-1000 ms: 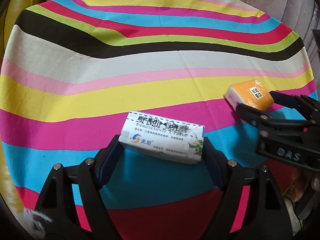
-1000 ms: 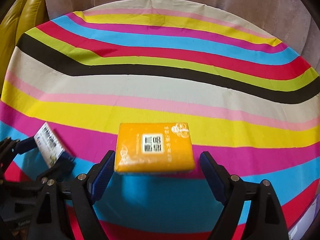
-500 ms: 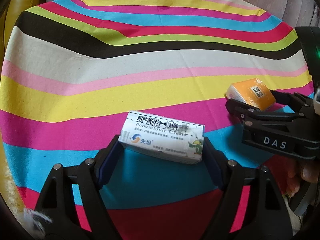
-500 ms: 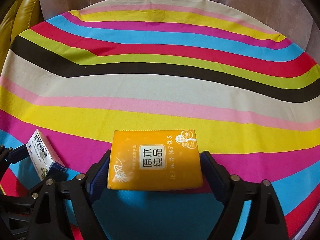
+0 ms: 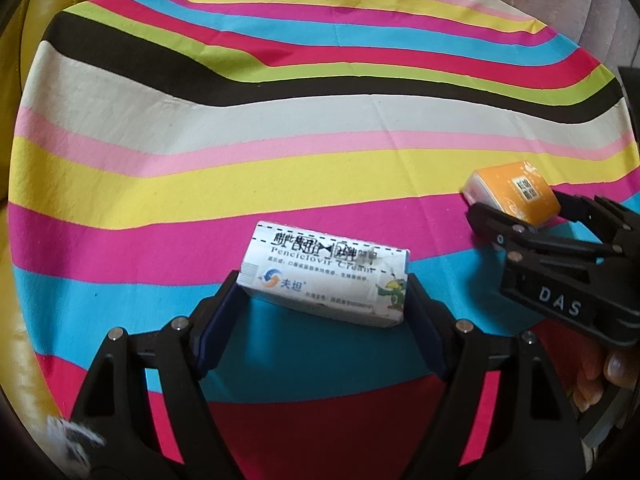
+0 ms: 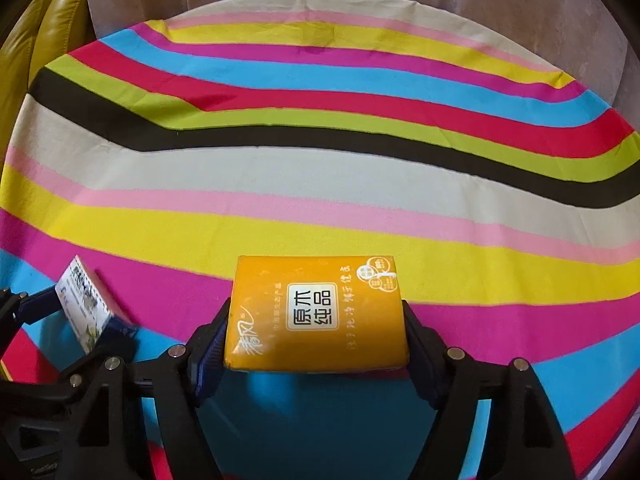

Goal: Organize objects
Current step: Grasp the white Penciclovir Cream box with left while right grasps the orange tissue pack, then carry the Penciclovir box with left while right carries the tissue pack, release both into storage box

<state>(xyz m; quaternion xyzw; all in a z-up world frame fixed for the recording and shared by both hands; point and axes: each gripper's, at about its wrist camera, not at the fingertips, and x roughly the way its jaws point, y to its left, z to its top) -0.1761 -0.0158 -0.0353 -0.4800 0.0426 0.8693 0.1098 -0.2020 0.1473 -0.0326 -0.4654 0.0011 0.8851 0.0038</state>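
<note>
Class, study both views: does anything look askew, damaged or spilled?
Nothing is spilled or torn. The white cream box sits tilted between the left gripper pads, one end lower. The orange tissue pack sits squarely in the right gripper, whose jaws have just been closing.

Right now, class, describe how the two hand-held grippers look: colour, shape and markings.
Both are black plastic. The left gripper and the right gripper each have two angular fingers with dark blue pads and silver rivets. The right one's side carries white letters, DAS.
</note>
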